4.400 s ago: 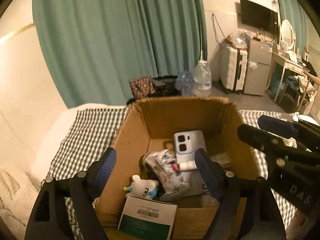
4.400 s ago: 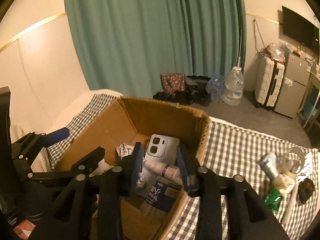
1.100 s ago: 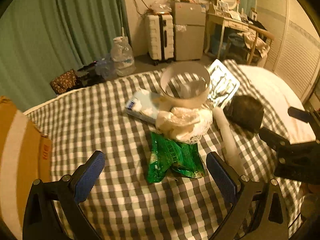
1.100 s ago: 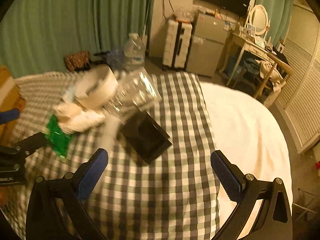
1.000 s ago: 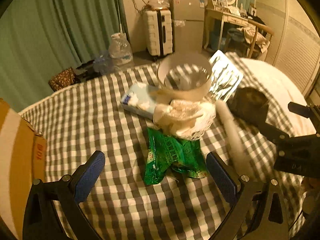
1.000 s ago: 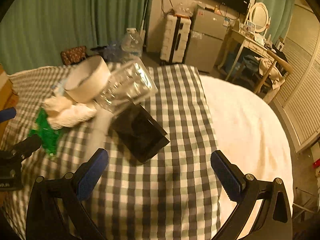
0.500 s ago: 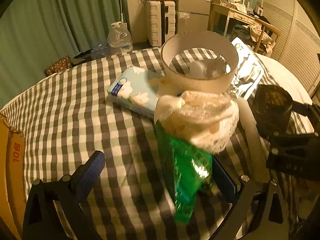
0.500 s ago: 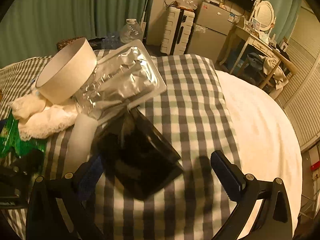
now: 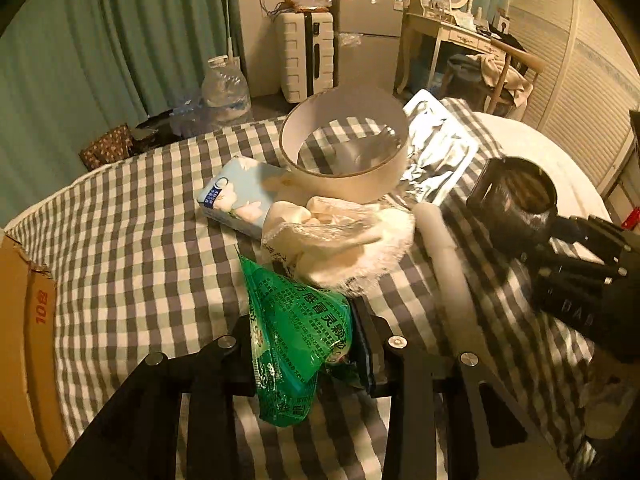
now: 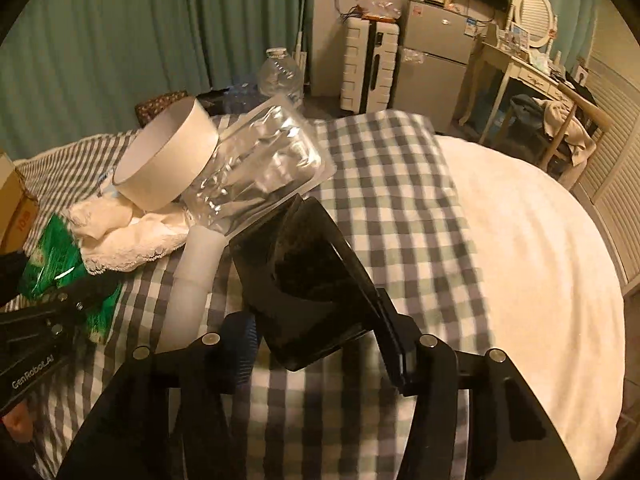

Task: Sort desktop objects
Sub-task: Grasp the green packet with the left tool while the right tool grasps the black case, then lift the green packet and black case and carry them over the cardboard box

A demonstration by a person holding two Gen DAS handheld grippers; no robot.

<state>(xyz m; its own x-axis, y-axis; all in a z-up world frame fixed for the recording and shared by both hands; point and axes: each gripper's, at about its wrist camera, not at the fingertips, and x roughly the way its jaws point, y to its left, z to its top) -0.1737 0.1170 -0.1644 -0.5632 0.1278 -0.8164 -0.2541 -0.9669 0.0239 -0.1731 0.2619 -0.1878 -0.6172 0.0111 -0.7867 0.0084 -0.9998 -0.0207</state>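
Note:
A crumpled green packet (image 9: pixel 296 332) stands up between the fingers of my left gripper (image 9: pixel 304 344), whose jaws are closing and press on it from both sides. My right gripper (image 10: pixel 316 332) is closing its jaws on a black case (image 10: pixel 304 280), and both pads touch it. From the left wrist view the black case (image 9: pixel 516 196) shows at the right, at the tip of the right gripper. Both things rest low over the checked cloth (image 9: pixel 120 240).
Behind the packet lie a white lace cloth (image 9: pixel 340 240), a light blue tissue pack (image 9: pixel 236 196), a white round band (image 9: pixel 344 152), a clear plastic tray (image 10: pixel 260 172) and a white tube (image 10: pixel 192 280). A cardboard box (image 9: pixel 24 320) stands at the left. White bedding (image 10: pixel 540 260) lies at the right.
Both grippers came closer to the heap and went from wide open to nearly shut, the left around the green packet, the right around the black case.

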